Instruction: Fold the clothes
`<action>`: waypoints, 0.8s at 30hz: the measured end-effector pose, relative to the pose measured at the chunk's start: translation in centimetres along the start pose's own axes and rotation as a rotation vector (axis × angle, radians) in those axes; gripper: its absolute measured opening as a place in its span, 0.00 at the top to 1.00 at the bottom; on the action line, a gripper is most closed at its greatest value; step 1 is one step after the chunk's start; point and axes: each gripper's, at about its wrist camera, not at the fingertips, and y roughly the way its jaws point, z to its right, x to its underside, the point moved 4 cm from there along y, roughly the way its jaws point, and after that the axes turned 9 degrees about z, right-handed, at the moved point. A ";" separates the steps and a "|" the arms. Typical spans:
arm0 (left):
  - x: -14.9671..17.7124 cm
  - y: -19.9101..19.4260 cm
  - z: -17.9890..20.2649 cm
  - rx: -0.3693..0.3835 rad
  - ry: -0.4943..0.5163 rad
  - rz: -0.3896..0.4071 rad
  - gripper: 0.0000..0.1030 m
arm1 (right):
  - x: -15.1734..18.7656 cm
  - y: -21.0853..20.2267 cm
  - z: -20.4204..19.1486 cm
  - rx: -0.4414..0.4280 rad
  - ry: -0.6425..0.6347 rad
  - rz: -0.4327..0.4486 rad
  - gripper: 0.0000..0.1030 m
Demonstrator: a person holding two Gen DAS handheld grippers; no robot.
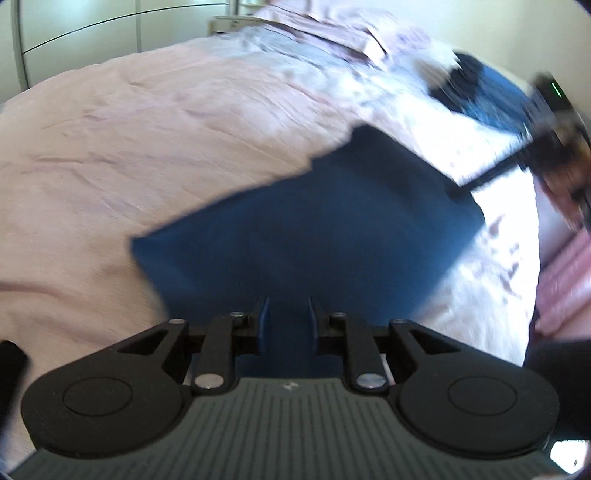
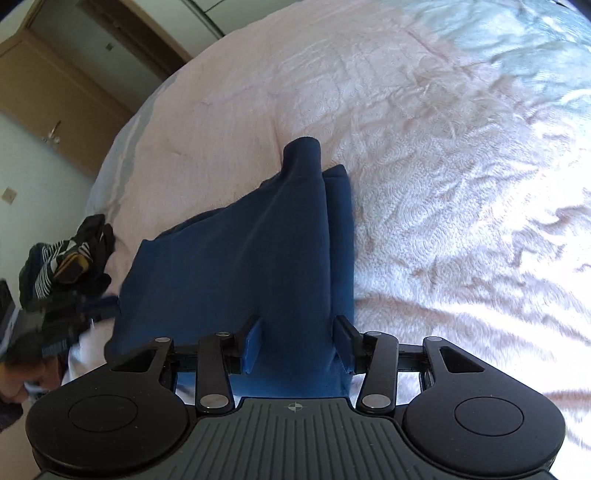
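Note:
A dark blue garment (image 1: 314, 229) lies folded on a pink bedspread (image 1: 129, 140). My left gripper (image 1: 289, 314) hovers over its near edge with the jaws a narrow gap apart and nothing between them. In the right wrist view the same blue garment (image 2: 258, 251) lies partly folded, with a raised fold running away from me. My right gripper (image 2: 300, 338) is open, its blue fingers (image 2: 254, 343) straddling the near end of that fold. The other gripper (image 1: 554, 140) shows blurred at the right of the left wrist view.
A pile of dark and striped clothes (image 2: 70, 258) sits at the bed's left edge. Another dark garment (image 1: 469, 81) lies further up the bed. A wooden door (image 2: 55, 92) and wardrobe panels (image 1: 92, 33) stand beyond the bed.

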 end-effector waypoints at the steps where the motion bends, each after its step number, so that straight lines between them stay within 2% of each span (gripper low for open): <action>1: 0.5 0.5 0.6 -0.020 0.016 0.002 0.83 | -0.1 0.4 0.4 -0.006 -0.021 0.004 0.56; 7: 2.5 2.0 2.2 -0.140 0.023 0.098 0.83 | 0.5 2.5 2.9 -0.139 -0.158 0.072 0.56; 10: 3.2 1.6 3.0 -0.207 0.062 0.152 0.81 | 1.4 3.0 4.5 -0.230 -0.139 0.134 0.55; 13: 3.8 1.2 4.0 -0.266 0.119 0.202 0.81 | 1.9 3.2 5.4 -0.268 -0.143 0.205 0.43; 15: 4.0 0.9 4.8 -0.308 0.170 0.230 0.79 | 2.1 2.9 5.5 -0.285 -0.176 0.256 0.42; 19: 4.6 0.1 6.5 -0.400 0.253 0.276 0.77 | 3.1 0.5 4.2 -0.263 -0.353 0.364 0.42; 21: 5.0 -0.8 7.8 -0.443 0.270 0.292 0.71 | 4.5 -1.6 3.4 -0.235 -0.475 0.417 0.42; 23: 5.4 -1.5 9.4 -0.473 0.280 0.282 0.71 | 6.3 -3.6 2.6 -0.200 -0.574 0.430 0.42; 24: 5.6 -1.8 10.3 -0.480 0.305 0.264 0.70 | 7.5 -4.3 2.2 -0.174 -0.622 0.405 0.42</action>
